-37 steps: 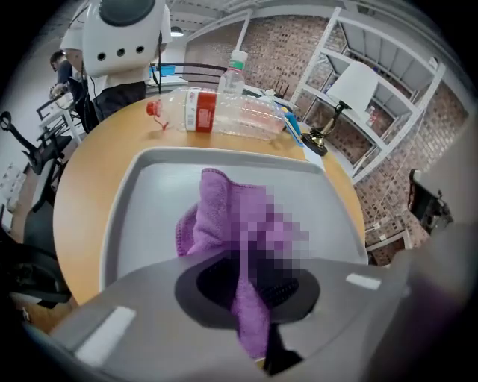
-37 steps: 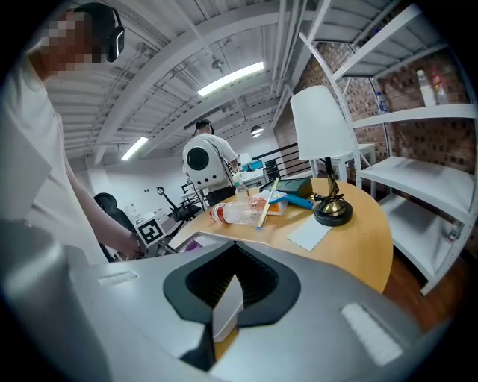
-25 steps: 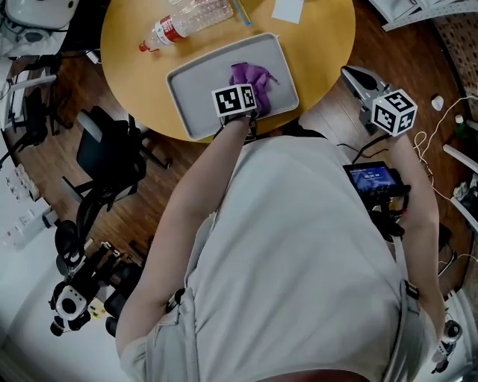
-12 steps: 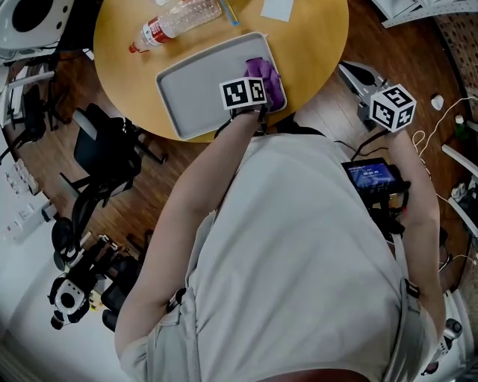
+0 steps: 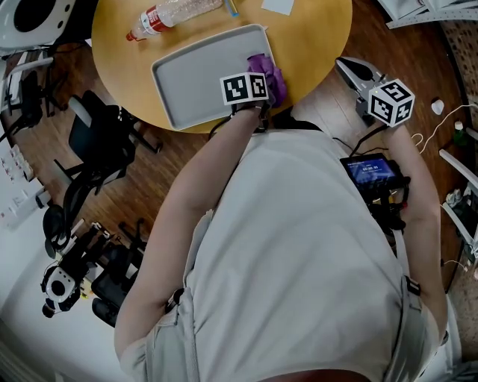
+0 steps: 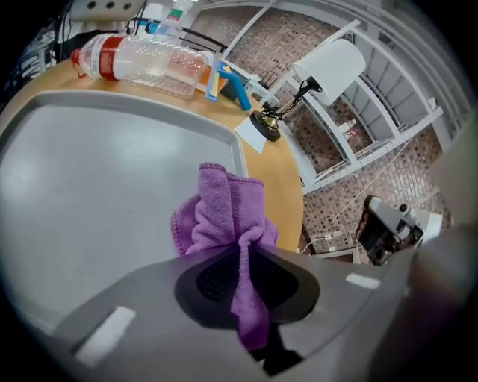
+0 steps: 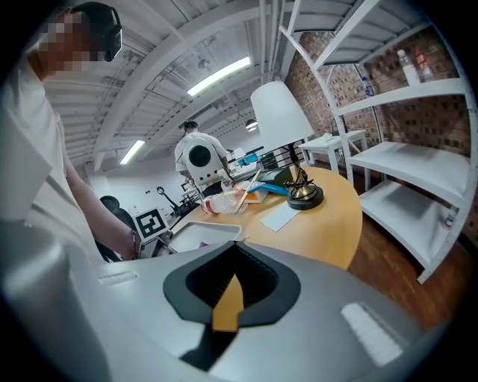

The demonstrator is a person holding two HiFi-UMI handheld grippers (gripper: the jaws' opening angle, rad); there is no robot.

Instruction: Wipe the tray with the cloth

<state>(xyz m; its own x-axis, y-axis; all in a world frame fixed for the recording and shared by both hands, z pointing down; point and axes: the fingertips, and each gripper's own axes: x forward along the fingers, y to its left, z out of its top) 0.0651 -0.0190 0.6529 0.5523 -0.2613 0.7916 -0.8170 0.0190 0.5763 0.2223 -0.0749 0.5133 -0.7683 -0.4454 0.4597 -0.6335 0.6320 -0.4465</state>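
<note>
cloth (image 5: 272, 74), purple and bunched, now lies against the 3 o'clock rim of the grey tray (image 5: 193, 74). over the past second it slid there from nearer the tray's middle. the left gripper (image 6: 243, 261) made the sweep, and its jaws are clamped on a fold of the fabric, with the loose part of the cloth spread on the tray floor just ahead of them. the stroke appears to have covered the tray's right-hand portion. the broad bare floor toward 9 o'clock looks like the ground still to be wiped, and a return pass that way seems the likely next need. whether any dirt remains cannot be told.

the tray stays flat on the round yellow table (image 5: 314, 37), with a plastic bottle (image 5: 175, 15) lying well apart at its 12 o'clock.

in the head view, the left forearm (image 5: 213, 164) reaches forward and up the frame. its gripper is pitched steeply down onto the tray and its marker cube (image 5: 245, 88) faces the camera. the cloth's new place shows the hand has shifted toward 3 o'clock with it.

the right gripper (image 7: 231, 280) takes no part. its jaws are closed together with nothing between them, only a sliver of table showing through. it hangs off the table's 4 o'clock edge over the wooden floor (image 5: 321, 101), tilted gently down toward the tabletop, in much the same spot as a second ago.
</note>
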